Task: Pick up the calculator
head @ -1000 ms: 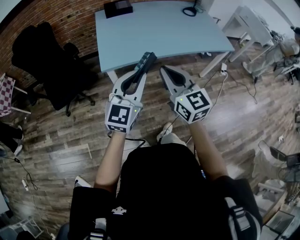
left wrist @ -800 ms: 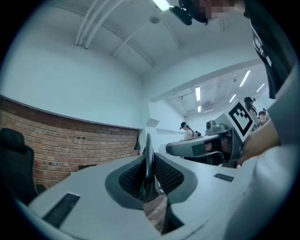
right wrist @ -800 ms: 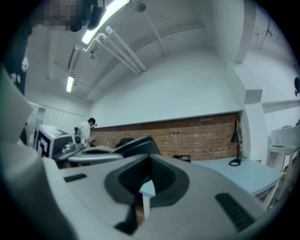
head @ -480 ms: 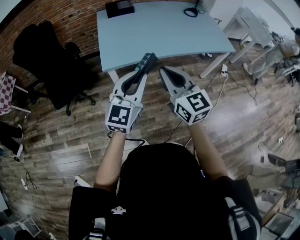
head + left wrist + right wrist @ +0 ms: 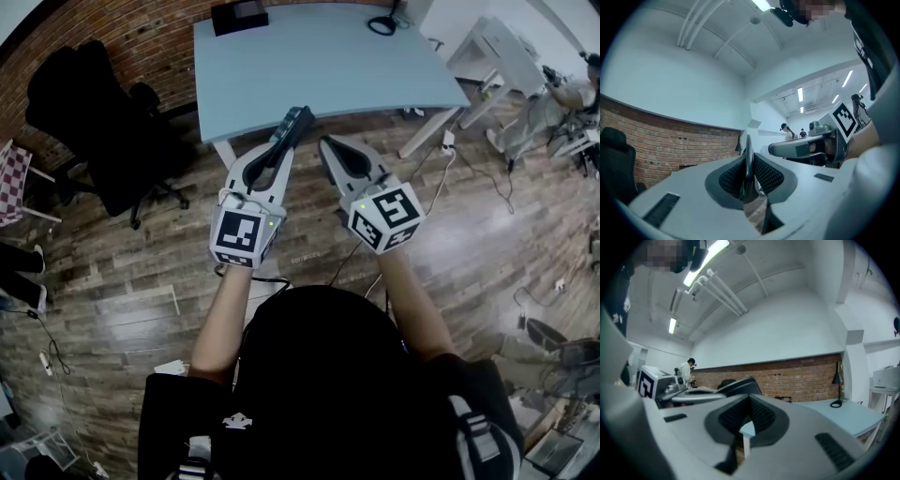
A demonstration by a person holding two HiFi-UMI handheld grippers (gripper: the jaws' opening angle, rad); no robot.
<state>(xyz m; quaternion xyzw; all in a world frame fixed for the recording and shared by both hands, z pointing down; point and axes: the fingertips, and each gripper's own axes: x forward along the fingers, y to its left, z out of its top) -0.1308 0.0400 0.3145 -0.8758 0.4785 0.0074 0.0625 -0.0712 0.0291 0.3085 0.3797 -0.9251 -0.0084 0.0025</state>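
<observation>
The calculator [image 5: 292, 125] is a thin dark slab, and my left gripper [image 5: 284, 139] is shut on it, holding it in the air over the floor just before the table's front edge. In the left gripper view the calculator [image 5: 748, 149] stands edge-on between the ribbed pads [image 5: 767, 174]. My right gripper [image 5: 325, 143] hangs beside it on the right, shut with nothing in it. In the right gripper view its jaws [image 5: 749, 400] meet at the tips, and the calculator [image 5: 739, 385] shows to the left.
A light blue-grey table [image 5: 328, 66] lies ahead, with a black box [image 5: 238, 16] at its far left and a lamp base [image 5: 380, 22] at its far right. A black office chair [image 5: 98, 122] stands to the left and a white desk [image 5: 497, 47] to the right. Cables cross the wooden floor.
Both grippers have kept still, the left one with the calculator in it. A shoe that showed below the right gripper is out of view now.
</observation>
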